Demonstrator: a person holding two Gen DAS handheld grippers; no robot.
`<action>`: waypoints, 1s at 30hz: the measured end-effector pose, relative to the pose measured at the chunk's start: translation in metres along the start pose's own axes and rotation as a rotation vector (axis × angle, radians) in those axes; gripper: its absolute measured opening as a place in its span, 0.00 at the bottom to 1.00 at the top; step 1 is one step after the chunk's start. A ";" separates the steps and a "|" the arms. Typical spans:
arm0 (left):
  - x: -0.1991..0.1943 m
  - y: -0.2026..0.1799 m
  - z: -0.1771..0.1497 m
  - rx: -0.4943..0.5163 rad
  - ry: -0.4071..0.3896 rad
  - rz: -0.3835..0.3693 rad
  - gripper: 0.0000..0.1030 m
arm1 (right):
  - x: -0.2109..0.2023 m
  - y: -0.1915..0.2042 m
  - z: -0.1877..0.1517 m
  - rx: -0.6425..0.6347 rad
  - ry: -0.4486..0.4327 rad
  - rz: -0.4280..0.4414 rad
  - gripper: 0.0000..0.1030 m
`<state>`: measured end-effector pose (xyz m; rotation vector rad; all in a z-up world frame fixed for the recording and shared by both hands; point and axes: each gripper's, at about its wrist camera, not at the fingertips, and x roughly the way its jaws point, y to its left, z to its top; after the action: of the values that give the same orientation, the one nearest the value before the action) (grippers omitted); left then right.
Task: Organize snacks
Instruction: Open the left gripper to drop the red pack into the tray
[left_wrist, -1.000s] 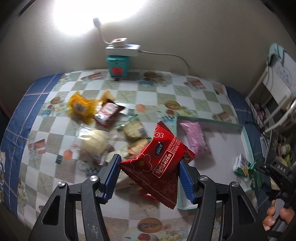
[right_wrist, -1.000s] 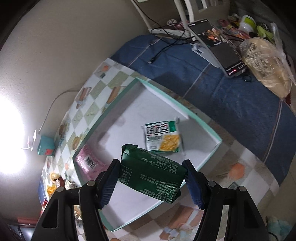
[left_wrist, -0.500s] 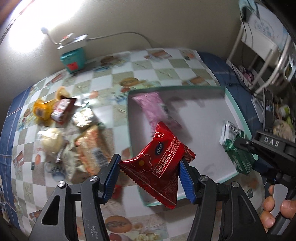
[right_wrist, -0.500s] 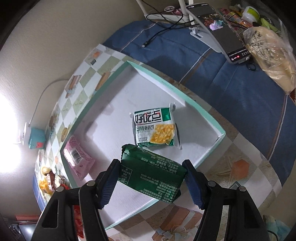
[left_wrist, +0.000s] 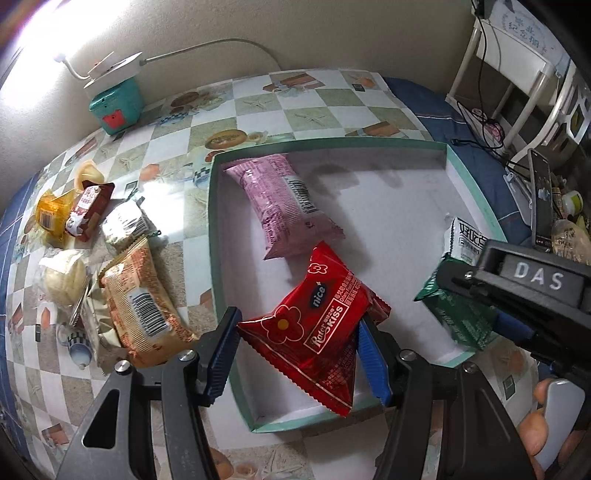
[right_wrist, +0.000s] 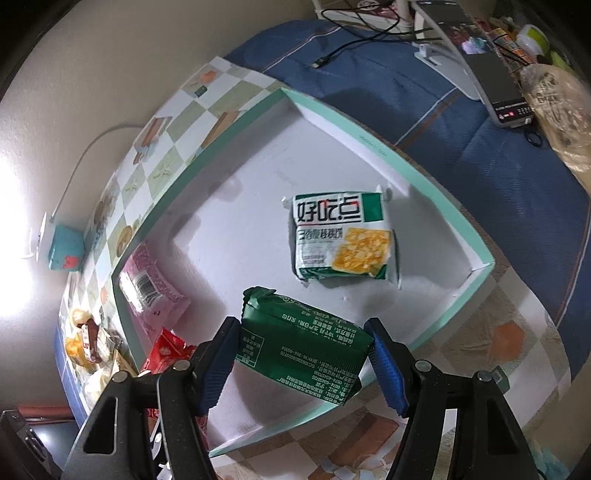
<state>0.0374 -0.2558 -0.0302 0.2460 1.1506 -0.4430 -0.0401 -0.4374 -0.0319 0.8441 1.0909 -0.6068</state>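
Holding both claws partway closed, left gripper (left_wrist: 297, 354) on the red pack (left_wrist: 317, 325), right gripper (right_wrist: 303, 363) on the green pack (right_wrist: 301, 347), I'd lower each onto bare box (right_wrist: 413, 166) floor before letting go

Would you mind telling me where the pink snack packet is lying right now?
The pink snack packet lies inside the teal-rimmed box, in its far-left corner in the left wrist view, beyond the held red packet.

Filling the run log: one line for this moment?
left claw: shut on red packet | right claw: shut on green packet | both over tray | tray holds pink packet, white-green packet
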 end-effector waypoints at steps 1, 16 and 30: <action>0.001 -0.001 -0.001 0.005 0.000 -0.002 0.61 | 0.002 0.001 0.000 -0.007 0.008 -0.002 0.70; 0.008 -0.011 -0.002 0.040 0.025 -0.011 0.66 | 0.003 0.005 0.002 -0.026 0.005 -0.019 0.71; -0.024 -0.005 0.009 0.014 -0.027 -0.054 0.70 | -0.035 0.016 0.012 -0.073 -0.083 0.018 0.71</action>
<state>0.0341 -0.2590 -0.0042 0.2205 1.1296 -0.5009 -0.0341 -0.4380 0.0081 0.7581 1.0234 -0.5788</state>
